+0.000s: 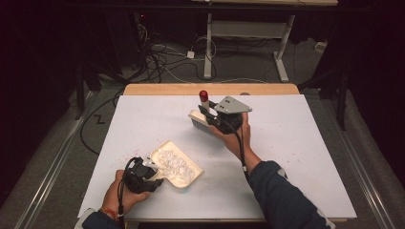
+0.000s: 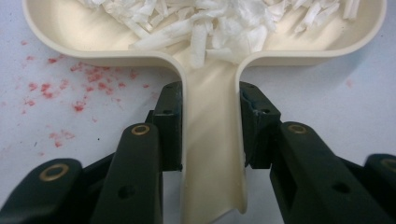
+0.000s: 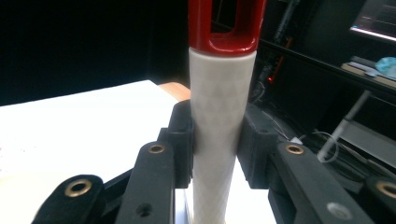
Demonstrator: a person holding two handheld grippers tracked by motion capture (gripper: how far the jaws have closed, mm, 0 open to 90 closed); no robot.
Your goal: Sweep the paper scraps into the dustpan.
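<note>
Right tool (image 1: 208,113) hides the brush (image 1: 202,120) handle; bristles barely visible.

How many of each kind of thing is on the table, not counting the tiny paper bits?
Dustpan: 1
Brush: 1
Hand-held gripper: 2, left on the dustpan handle, right on the brush handle
Total: 4

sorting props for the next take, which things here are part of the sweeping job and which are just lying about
In use:
dustpan, handle clamped by the left gripper
paper scraps in it
brush, handle held by the right gripper

Lying about:
red specks on the table
cables on the floor
</note>
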